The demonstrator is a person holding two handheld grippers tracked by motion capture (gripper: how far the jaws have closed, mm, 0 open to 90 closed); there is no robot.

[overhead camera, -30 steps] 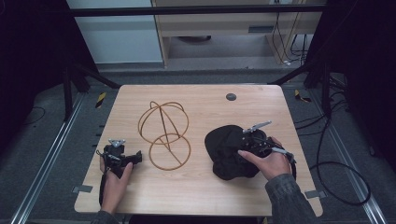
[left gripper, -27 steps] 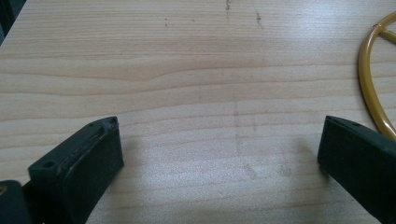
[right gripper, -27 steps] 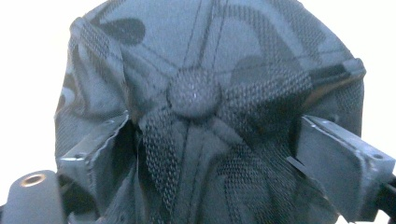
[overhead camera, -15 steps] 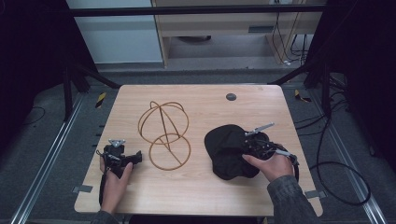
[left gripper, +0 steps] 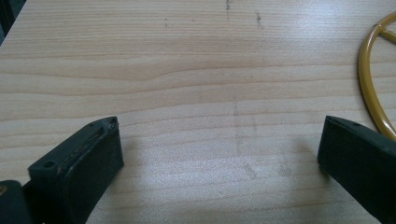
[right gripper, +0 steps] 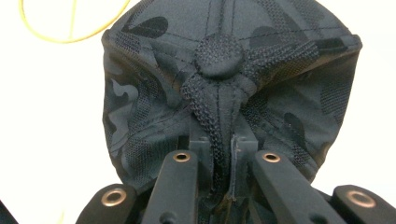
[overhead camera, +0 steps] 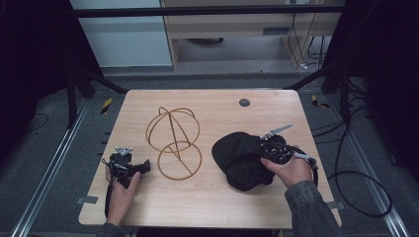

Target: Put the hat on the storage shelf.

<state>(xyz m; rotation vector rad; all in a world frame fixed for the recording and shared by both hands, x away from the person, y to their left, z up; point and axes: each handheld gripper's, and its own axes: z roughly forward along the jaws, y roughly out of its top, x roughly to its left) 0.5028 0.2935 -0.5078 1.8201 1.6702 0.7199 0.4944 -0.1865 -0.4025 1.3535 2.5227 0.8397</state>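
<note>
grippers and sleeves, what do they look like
Both are black handheld units. The left gripper has blocky black jaws with flat pads; the right gripper has black jaw bars with copper-coloured rivets, a grey plate on top and a black cable. The sleeves are dark grey.

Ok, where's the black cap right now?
In the high view the black cap lies on the right half of the table, just right of the wire stand, with the right claw pinching its crown fabric.
</note>
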